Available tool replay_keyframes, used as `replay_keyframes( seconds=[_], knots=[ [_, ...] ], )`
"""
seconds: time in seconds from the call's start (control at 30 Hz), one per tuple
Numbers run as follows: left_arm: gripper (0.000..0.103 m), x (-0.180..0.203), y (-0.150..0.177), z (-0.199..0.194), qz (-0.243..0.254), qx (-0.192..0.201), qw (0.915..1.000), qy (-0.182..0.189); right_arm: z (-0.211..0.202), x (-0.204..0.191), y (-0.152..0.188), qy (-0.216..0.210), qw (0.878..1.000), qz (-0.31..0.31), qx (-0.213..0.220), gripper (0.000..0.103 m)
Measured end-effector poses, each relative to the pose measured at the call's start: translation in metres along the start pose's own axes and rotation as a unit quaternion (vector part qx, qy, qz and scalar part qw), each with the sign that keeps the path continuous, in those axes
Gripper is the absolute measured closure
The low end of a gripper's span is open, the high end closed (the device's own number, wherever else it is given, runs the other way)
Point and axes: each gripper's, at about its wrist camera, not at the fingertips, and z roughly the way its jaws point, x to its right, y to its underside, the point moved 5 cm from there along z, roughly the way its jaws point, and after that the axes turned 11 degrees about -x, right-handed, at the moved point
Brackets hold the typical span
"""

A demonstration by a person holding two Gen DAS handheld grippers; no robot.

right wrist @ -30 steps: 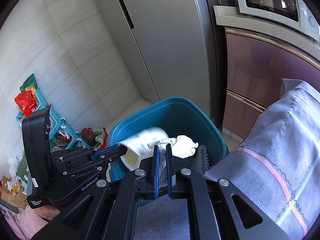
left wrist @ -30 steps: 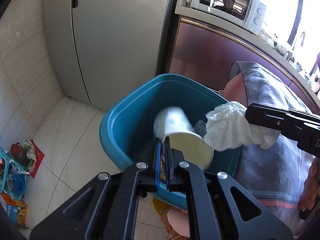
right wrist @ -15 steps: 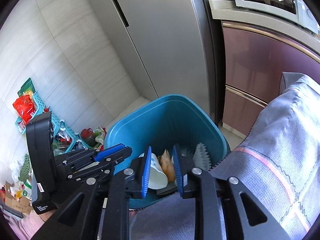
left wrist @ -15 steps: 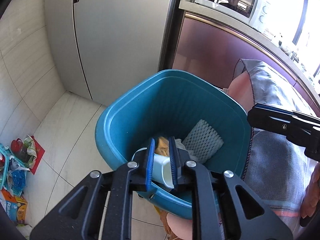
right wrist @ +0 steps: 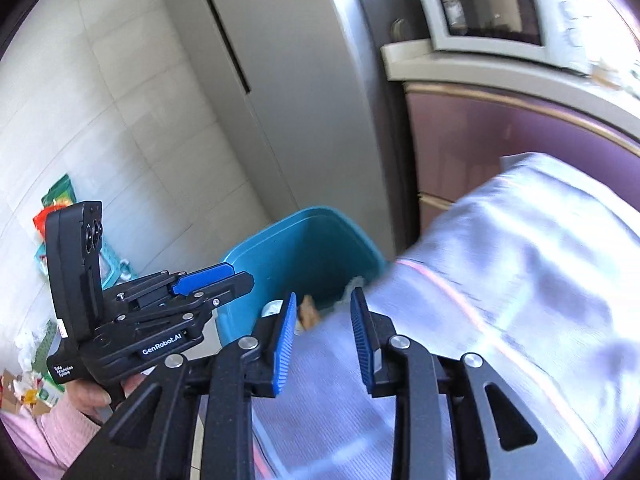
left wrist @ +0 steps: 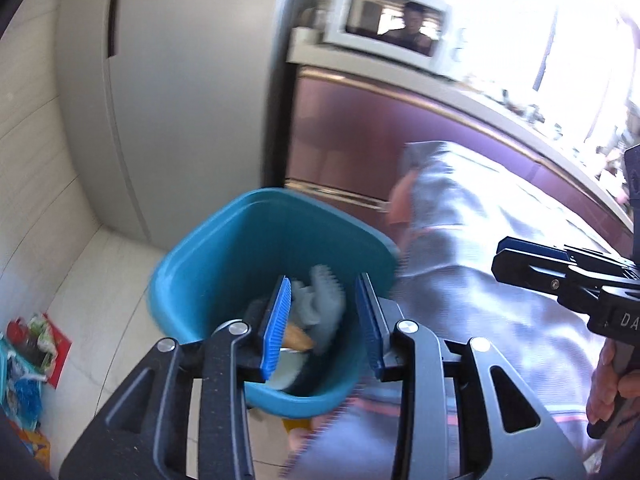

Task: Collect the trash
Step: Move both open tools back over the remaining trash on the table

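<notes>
A teal bin (left wrist: 224,264) stands on the floor beside the cloth-covered table; the right wrist view shows the teal bin (right wrist: 304,248) too. Inside lie a white paper cup (left wrist: 286,372), a grey foam net (left wrist: 322,304) and an orange scrap (left wrist: 298,338). My left gripper (left wrist: 323,322) hovers above the bin, its jaws opening with nothing gripped. My right gripper (right wrist: 324,338) is over the table's edge, its jaws also opening and empty. The left gripper (right wrist: 212,280) shows from the side at the left of the right wrist view, and the right gripper (left wrist: 532,260) reaches in from the right of the left wrist view.
A grey fridge (left wrist: 180,100) stands behind the bin, with a maroon cabinet (left wrist: 360,148) and a white microwave (right wrist: 488,16) beside it. A grey striped tablecloth (right wrist: 520,280) fills the right. Packets and a basket lie on the floor at left (left wrist: 28,352). A hand (right wrist: 96,396) holds the left gripper.
Both grippers let go: the cup and the white tissue dropped into the bin. Both jaws widened and both hands pulled back and up, away from the bin.
</notes>
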Motion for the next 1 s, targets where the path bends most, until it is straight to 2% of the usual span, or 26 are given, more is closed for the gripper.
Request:
replay_keyframes(
  seconds=[0.2,0.43,0.63,0.8,1.0],
  knots=[
    [0.067,0.07,-0.001,-0.007,0.067,0.003,0.9961,0.058,-0.062,0.045,0.027,0.051,0.997,0.042,0.048,0.075],
    [0.066,0.162,0.001,-0.002,0.133,-0.014,0.9829,0.127,-0.124,0.107,0.075,0.128,0.982,0.109,0.083,0.074],
    [0.063,0.239,0.014,0.009,0.184,-0.042,0.9664,0.175,-0.174,0.167,0.125,0.186,0.961,0.178,0.102,0.073],
    [0.062,0.296,0.026,0.023,0.223,-0.068,0.9523,0.197,-0.208,0.212,0.155,0.229,0.94,0.224,0.12,0.068],
    [0.058,0.339,0.025,0.041,0.24,-0.093,0.9422,0.215,-0.237,0.253,0.187,0.272,0.916,0.265,0.133,0.065]
  ],
)
